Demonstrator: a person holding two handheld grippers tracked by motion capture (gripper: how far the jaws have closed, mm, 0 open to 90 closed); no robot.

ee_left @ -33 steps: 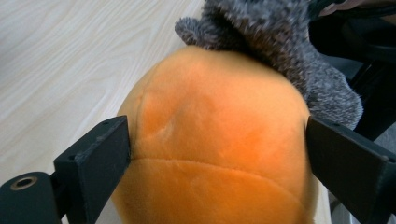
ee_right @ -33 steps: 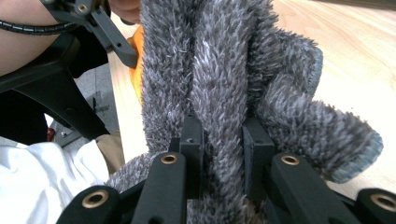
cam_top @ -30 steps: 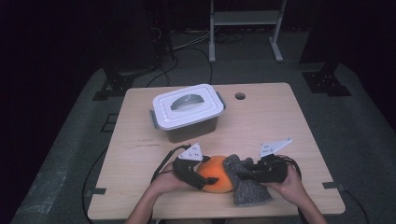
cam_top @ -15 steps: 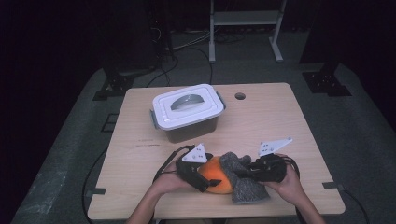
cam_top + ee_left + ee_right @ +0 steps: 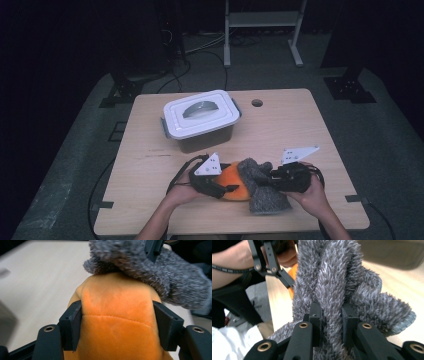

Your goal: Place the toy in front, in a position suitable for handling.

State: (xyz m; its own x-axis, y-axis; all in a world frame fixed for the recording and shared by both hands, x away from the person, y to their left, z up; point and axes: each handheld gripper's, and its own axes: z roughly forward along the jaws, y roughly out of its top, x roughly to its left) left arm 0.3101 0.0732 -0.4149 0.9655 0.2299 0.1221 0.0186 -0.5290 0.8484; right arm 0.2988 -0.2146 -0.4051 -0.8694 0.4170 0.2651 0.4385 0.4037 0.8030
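Near the wooden table's (image 5: 310,125) front edge, south of the lidded bin (image 5: 200,120), the left gripper (image 5: 220,186) had just re-closed, apparently seating on the orange plush (image 5: 117,322), while the right gripper (image 5: 274,179) pinched the grey fuzzy sock (image 5: 337,290), readying further pulling.

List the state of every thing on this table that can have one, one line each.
Left claw: shut on the orange plush, jaws just closing.
Right claw: shut on the grey fuzzy cloth.
Orange plush: on the table, partly under the cloth.
Grey fuzzy cloth: bunched, draped over the plush.
Lidded box: closed, lid on, standing apart behind.
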